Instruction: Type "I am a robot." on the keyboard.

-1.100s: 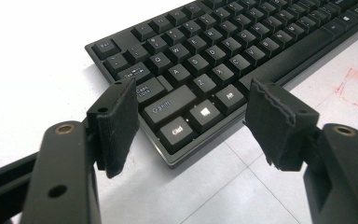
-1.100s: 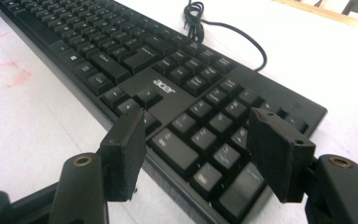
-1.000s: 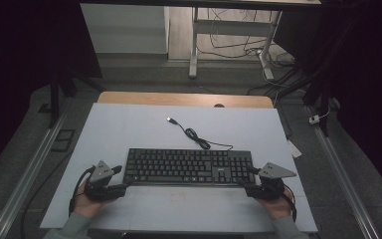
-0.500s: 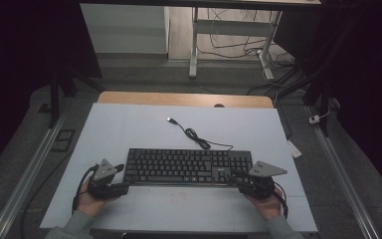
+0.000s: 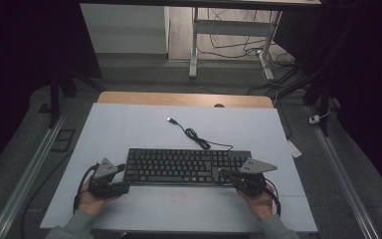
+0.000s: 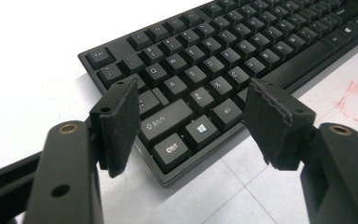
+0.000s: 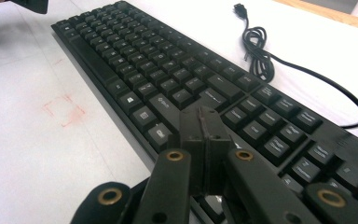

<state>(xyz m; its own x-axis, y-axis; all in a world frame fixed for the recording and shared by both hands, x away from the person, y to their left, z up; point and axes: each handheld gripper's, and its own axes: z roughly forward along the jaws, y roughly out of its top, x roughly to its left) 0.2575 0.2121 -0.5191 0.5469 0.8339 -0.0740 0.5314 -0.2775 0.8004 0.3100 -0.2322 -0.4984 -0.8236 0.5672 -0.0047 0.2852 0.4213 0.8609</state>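
Two hands come in from the near edge of the surface (image 5: 129, 124), each holding one hand-held gripper at an end of one black keyboard (image 5: 186, 166). The left hand (image 5: 90, 201) keeps the left hand-held gripper (image 5: 122, 177) low and pointed at the keyboard's left end, its jaws wide apart with the keyboard's near-left corner between the pads but not pressed. The right hand (image 5: 258, 201) holds the right hand-held gripper (image 5: 227, 174) over the keyboard's right end; its jaws have just been closing and now sit together, nothing between them. One cable (image 5: 194, 133) runs from the keyboard's far edge, beyond both grippers, to one plug (image 5: 170, 120). The right gripper view shows the cable's loose coil (image 7: 258, 56) and a faint red mark (image 7: 65, 109) on the surface; the left gripper view shows key legends near the open pads (image 6: 119, 126).
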